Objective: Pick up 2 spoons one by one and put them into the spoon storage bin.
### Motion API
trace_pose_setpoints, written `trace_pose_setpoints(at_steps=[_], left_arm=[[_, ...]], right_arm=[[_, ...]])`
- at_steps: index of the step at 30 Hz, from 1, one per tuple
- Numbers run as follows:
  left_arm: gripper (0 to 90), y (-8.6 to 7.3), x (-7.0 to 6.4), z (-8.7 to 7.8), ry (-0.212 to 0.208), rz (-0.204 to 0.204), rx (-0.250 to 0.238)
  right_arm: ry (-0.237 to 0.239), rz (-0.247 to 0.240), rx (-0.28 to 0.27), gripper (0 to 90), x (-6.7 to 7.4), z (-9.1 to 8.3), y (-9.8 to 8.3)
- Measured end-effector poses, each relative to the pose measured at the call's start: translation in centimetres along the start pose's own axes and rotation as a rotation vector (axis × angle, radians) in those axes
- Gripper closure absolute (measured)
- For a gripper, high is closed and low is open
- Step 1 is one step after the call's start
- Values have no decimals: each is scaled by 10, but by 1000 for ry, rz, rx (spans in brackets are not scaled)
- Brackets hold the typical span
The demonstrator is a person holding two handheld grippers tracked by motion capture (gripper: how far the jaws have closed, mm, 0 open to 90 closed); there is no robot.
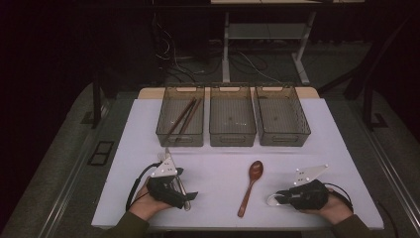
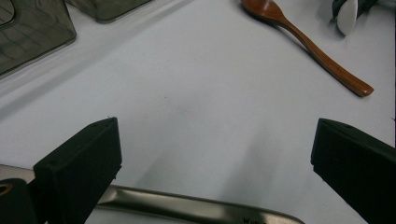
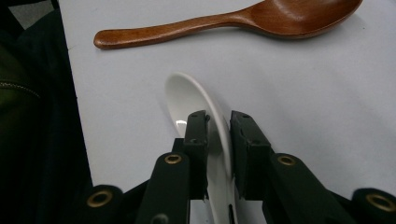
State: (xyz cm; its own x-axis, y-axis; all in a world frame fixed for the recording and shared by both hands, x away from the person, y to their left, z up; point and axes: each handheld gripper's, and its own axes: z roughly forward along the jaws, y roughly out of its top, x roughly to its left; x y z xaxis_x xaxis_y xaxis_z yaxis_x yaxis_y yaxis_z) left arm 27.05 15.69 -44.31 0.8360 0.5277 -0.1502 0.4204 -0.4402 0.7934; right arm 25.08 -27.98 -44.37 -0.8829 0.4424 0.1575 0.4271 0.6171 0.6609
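White porcelain shows between the jaws of the right tool (image 3: 218, 122): a white spoon (image 3: 196, 100) lies on the bench (image 1: 218, 161), and the two black jaws stand close on either side of its handle, the pads at or almost at the porcelain, though whether they press on it cannot be told for sure. The bowl of the spoon sticks out beyond the jaw tips and rests on the white surface. In the high view this tool (image 1: 278, 197) sits at the near right of the bench, held low in the person's right hand (image 1: 333, 208), pointing left.

Just beyond the white spoon lies a wooden spoon (image 1: 250, 186), apart from it, its bowl toward the bins and its handle toward the person.

The left tool (image 1: 184, 194) is at the near left, held in the left hand (image 1: 148, 203). Its jaws stand wide apart with bare bench between them in the left gripper view, and a metal utensil handle (image 2: 196, 207) lies across just under them.

Three clear bins stand in a row at the far side of the bench. The left bin (image 1: 181, 134) holds brown chopsticks (image 1: 182, 119); the middle bin (image 1: 232, 134) and the right bin (image 1: 283, 134) sit beside it.
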Motion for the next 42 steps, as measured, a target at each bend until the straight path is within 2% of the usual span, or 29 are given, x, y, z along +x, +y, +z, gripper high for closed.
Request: trace_pose_setpoints(at_steps=[13, 18, 29, 37, 42], left_arm=[[11, 0, 1, 0, -4, 3, -5], [6, -1, 2, -1, -7, -5, -7], [0, -2, 3, 0, -3, -9, -6], [0, -2, 3, -1, 6, 0, -8], [0, -1, 2, -1, 4, 3, -6]], right_arm=[[27, 6, -2, 818, -2, -1, 1], [-1, 21, -4, 819, -3, -2, 2], [-57, 33, -43, 821, -8, -7, 9], [-74, 64, -73, 820, -18, -7, 18], [-88, 64, -102, 821, -21, -8, 26]])
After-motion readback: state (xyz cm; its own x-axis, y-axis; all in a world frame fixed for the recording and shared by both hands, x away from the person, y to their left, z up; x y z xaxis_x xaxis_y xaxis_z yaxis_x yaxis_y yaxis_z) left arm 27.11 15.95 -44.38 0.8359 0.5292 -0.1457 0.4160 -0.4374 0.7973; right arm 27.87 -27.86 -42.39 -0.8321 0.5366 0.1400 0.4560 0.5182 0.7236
